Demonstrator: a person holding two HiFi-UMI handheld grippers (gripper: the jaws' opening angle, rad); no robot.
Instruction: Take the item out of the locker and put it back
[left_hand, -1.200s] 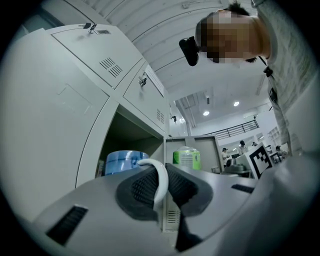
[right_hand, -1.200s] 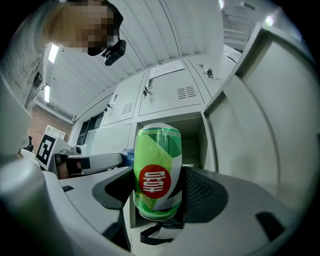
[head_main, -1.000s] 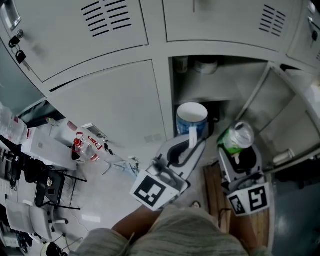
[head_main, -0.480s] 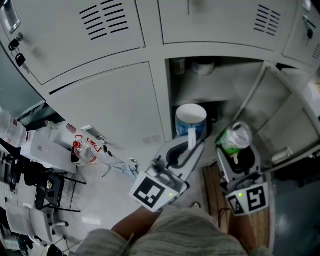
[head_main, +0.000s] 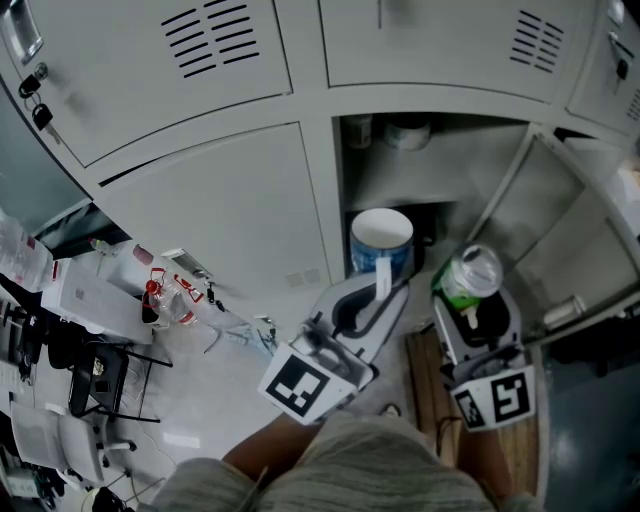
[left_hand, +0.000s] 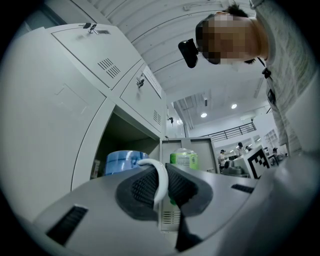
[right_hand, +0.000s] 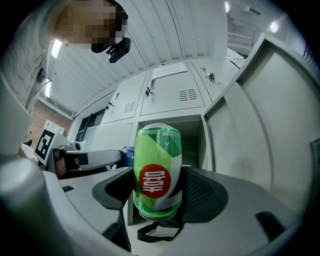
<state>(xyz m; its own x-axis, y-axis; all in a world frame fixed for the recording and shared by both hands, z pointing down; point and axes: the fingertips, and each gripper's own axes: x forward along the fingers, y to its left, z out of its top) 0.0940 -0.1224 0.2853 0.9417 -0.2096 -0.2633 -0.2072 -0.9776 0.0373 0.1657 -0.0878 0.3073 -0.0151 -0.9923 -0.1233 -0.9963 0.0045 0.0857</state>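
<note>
A blue mug with a white handle hangs in front of the open locker compartment. My left gripper is shut on that handle. In the left gripper view the handle sits pinched between the dark pads, with the mug beyond them. My right gripper is shut on a green can, which it holds upright to the right of the mug. In the right gripper view the can fills the gap between the jaws, and the left gripper shows at left.
The locker door stands open at the right. Two containers sit deep in the compartment. Keys hang from a closed door at upper left. A wooden stand is under the right gripper. Boxes, red-capped bottles and a chair lie at lower left.
</note>
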